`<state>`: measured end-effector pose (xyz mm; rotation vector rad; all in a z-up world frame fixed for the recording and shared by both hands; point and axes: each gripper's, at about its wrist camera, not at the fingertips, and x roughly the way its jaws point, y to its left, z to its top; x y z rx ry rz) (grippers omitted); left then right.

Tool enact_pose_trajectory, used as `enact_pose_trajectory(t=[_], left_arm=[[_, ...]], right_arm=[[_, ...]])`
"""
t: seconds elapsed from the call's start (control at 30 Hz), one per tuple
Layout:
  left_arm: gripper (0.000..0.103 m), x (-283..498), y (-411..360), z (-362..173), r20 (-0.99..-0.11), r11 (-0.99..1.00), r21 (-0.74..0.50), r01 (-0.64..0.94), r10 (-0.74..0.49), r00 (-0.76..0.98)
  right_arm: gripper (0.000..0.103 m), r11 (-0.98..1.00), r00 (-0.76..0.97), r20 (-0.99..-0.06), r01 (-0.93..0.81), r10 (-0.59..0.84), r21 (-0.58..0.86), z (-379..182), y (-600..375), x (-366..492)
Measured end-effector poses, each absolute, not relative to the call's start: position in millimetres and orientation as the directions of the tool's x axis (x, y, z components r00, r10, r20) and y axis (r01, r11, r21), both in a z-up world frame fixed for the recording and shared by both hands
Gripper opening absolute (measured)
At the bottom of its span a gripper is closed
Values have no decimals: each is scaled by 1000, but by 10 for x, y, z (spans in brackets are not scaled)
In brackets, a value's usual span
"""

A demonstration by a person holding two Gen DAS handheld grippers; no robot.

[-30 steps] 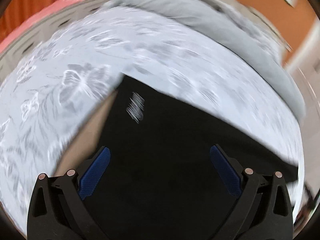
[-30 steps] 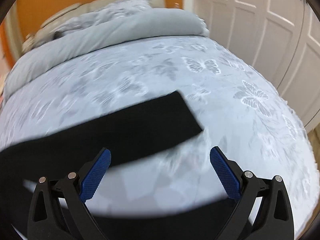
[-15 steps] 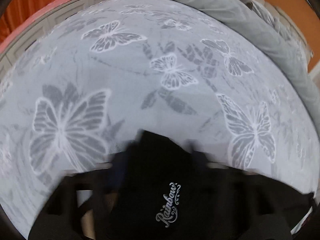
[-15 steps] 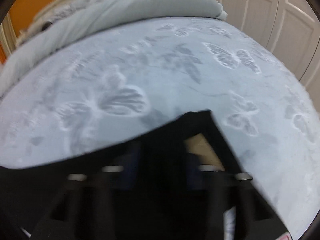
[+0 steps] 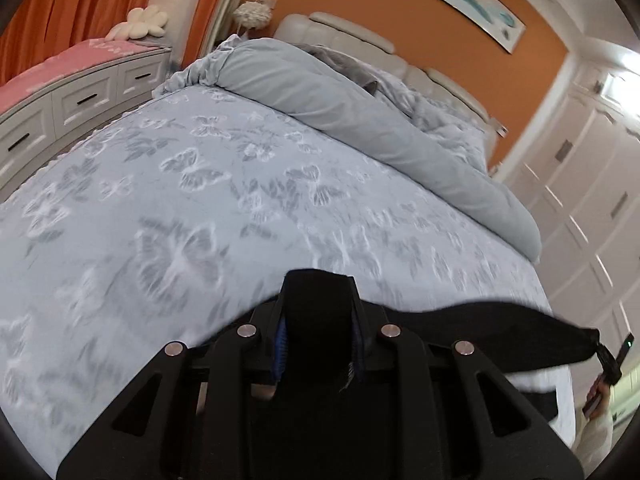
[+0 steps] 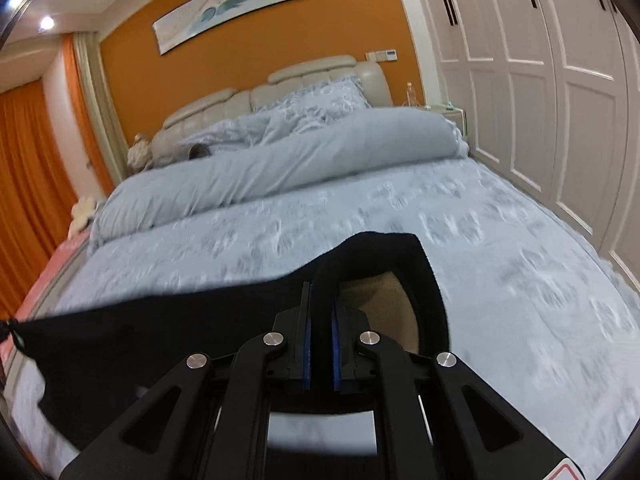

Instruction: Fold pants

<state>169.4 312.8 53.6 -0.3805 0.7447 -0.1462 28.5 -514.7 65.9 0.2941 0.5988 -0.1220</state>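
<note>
One pair of black pants (image 5: 500, 332), soft, matte and with a tan lining, is held stretched above a butterfly-patterned bedspread (image 5: 168, 200). A bunched corner is pinched in the closing jaws of the left gripper (image 5: 318, 344). A thin edge is clamped in the right gripper (image 6: 320, 344), whose blue pads are nearly together.

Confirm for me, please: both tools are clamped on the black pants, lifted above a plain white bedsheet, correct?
Not quite: the bedsheet is pale blue with a butterfly print, as the left wrist view shows. The left tool and right tool are indeed clamped on the black pants.
</note>
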Motion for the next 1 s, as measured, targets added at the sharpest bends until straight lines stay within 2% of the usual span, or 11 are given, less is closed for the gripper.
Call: enact_pose_trajectory(t=[0.2,0.27,0.3,0.37,0.5,0.67,0.7,0.77,0.8,0.83,1.0], left_arm=[[28,832,3384,-203,-752,933,-341,-115,-197,629],[30,684,3486,-491,-796,922,-344,-176,-187,576],[30,600,3562,-614,-809,903,-365,-225,-189,556],[38,430,3664,-672,-776,839,-476,-266,-258,575],[92,254,3627,-519,-714,776,-568,-274,-299,633],[95,458,3485,-605,-740,723,-597,-348,-328,587],[94,569,3451,-688,-755,716,-594,-367,-339,561],[67,718,3408,-833,-767,697,-604,-386,-378,518],[25,813,3372,-910,-777,694,-602,-394,-396,490],[6,866,3365,-941,-787,696,-594,-404,-396,473],[6,708,3519,-453,-690,686,-646,-334,-339,639]], right_arm=[[9,948,665,-746,256,-32,188,-199,-5206,-586],[22,940,599,-799,305,-63,154,-479,-5236,-784],[39,933,586,-807,328,-79,148,-542,-5243,-882],[54,917,600,-791,370,-116,146,-499,-5228,-1074],[65,905,677,-726,375,-121,200,-193,-5091,-1310],[80,898,761,-644,337,-82,284,178,-4619,-1248],[80,895,771,-635,321,-57,310,224,-4489,-1187],[80,892,778,-628,277,10,358,258,-4229,-1049],[80,889,776,-629,263,36,375,264,-4120,-976],[80,888,778,-626,251,53,387,267,-4023,-921],[80,883,840,-543,255,0,395,333,-3839,-935]])
